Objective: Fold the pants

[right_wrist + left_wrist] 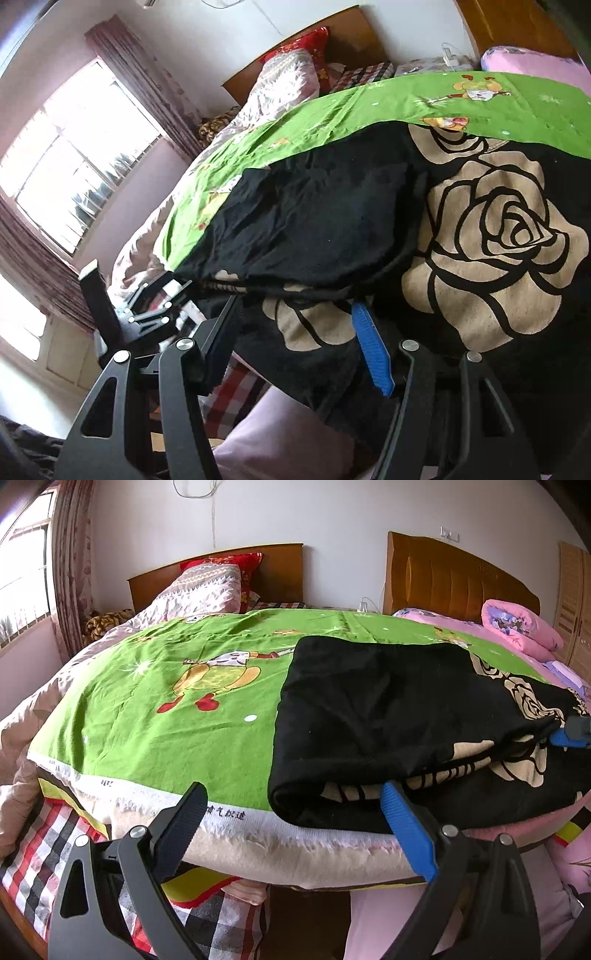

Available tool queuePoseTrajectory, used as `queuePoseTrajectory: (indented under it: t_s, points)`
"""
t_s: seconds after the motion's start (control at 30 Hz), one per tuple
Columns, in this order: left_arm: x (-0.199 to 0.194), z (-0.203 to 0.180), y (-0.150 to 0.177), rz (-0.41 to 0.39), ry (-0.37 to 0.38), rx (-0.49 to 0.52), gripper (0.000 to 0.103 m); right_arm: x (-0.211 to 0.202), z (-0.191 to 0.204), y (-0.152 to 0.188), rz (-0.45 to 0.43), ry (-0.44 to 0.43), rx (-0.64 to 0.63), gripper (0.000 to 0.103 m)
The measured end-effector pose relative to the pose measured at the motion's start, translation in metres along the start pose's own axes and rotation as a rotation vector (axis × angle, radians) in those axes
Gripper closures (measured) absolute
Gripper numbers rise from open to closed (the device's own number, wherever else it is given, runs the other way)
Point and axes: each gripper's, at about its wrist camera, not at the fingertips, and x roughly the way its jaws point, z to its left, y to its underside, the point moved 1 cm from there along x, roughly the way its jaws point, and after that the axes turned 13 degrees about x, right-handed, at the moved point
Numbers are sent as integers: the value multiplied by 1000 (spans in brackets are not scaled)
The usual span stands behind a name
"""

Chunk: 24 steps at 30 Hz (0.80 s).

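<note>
Left wrist view: low at the near edge of the green sheet (155, 709), level, facing the headboards (218, 568) across the bed; close to the black pants (369, 709) at the sheet's near right corner; right wrist view: rolled sideways, nearer, facing window (74, 177) and pants (314, 221); 2 views share pants, rose blanket (498, 240), green sheet, red pillow (225, 561).

- Left gripper (293, 805): black linkage arms with triangular cutouts, silver round pivot pins, 1 black ribbed pad, 1 blue ribbed pad.
- Right gripper (295, 314): the same black arms, silver pins, and blue ribbed pad.
</note>
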Motion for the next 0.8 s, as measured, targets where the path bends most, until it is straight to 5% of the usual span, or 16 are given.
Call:
queuePoseTrajectory:
  t_s: [0.4,0.53,0.67,0.8]
  points:
    - [2,0,1,1,-9,10,8,16,-18,-18,30,-42,123,42]
    - [-3,-2,-1,-11,-28,28,8,24,-33,-27,36,-89,208,58]
    - [-11,1,-4,-32,-34,31,8,32,-39,-30,36,-63,223,95]
    - [-11,1,-4,-23,-35,47,8,22,-31,-23,-28,-72,158,97]
